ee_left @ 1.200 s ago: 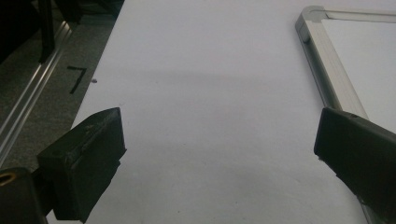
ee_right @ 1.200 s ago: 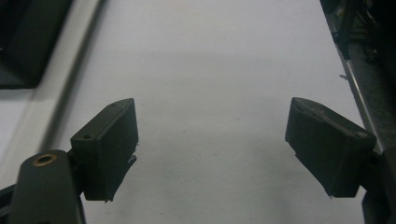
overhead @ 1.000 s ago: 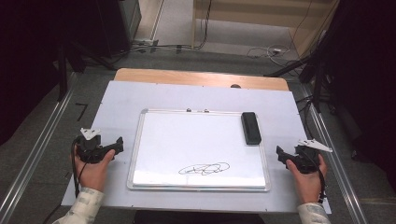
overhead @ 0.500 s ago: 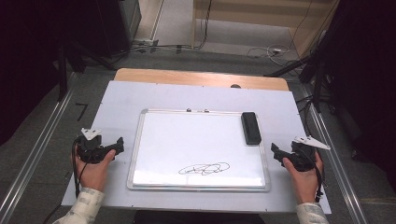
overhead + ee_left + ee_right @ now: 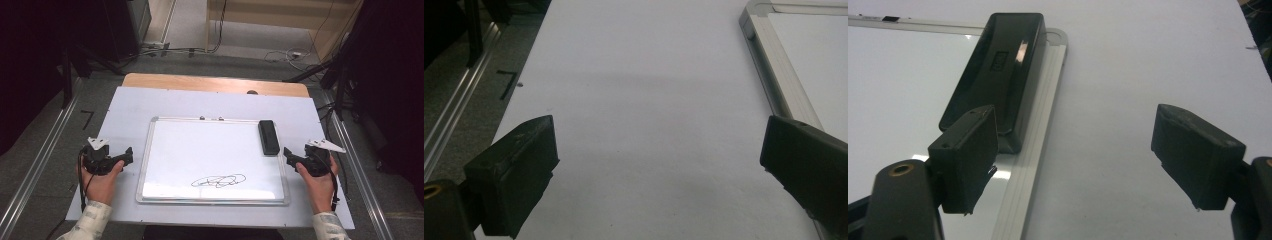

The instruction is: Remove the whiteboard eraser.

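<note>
at the far left of the high view, grey floor and a metal rail [image 5: 37, 167] are seen beside the table [image 5: 125, 107], which is covered by a white sheet. the left gripper [image 5: 127, 156] is held in the left hand [image 5: 100, 180] over the bare sheet, just left of the whiteboard [image 5: 200, 150] and apart from it. in the left gripper view its jaws are seen spread wide with nothing between them but the white sheet; the board's metal frame [image 5: 774, 80] is seen near the jaw at the right of that view.

the whiteboard is laid flat in the middle of the table, its frame silver. a black scribble [image 5: 218, 181] is drawn on its lower middle part. two small dark marks [image 5: 210, 118] are seen on the top edge of the frame; what they are cannot be told.

an eraser [image 5: 268, 136], black and oblong, is laid on the upper right part of the board, along its right edge. in the right gripper view the eraser [image 5: 998, 70] is seen resting partly on the frame, just ahead of the jaw at the left of that view; whether it is touched cannot be told.

the right gripper [image 5: 287, 155] is held in the right hand [image 5: 317, 182] just right of the board, below the eraser. its jaws are spread wide and nothing is gripped. a grey plate [image 5: 326, 145] is carried on top of it.
</note>
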